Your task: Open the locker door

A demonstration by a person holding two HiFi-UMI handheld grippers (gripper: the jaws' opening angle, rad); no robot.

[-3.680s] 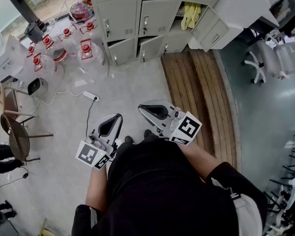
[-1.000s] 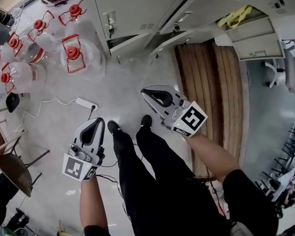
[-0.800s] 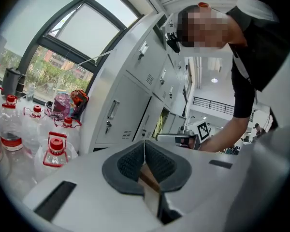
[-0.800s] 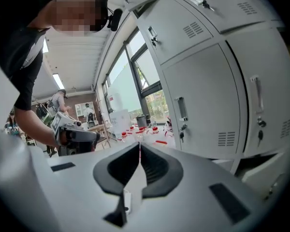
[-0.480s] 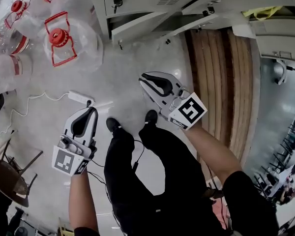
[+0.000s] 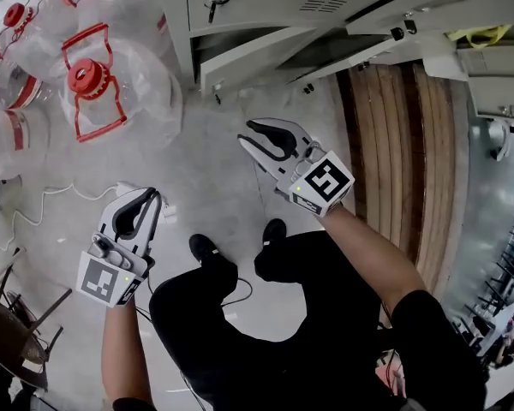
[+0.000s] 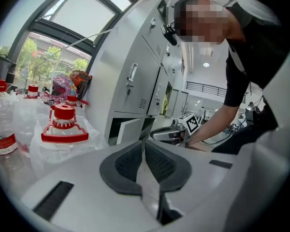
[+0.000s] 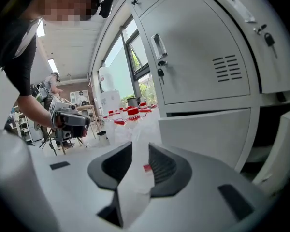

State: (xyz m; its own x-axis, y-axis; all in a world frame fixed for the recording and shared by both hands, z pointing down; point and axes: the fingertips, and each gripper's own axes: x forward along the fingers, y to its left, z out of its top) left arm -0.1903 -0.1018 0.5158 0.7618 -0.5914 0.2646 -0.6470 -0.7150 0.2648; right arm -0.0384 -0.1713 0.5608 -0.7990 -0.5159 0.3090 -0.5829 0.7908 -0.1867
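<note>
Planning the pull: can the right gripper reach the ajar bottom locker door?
Likely yes: right gripper, jaws just opened, empty, is close to the ajar bottom locker door; only bare floor between.

Place: a workroom or office back room.
Storage: a bank of grey metal lockers [image 6: 265, 7], with keys hanging in the doors.
Supplies: large clear water bottles [image 6: 94, 80] with red caps, standing beside the lockers.
Floor: smooth grey floor [image 6: 214, 161] with a power strip [image 6: 124, 191] and a wooden plank strip [image 6: 403, 144].
Light: tall glazed windows [image 7: 82, 18].
</note>
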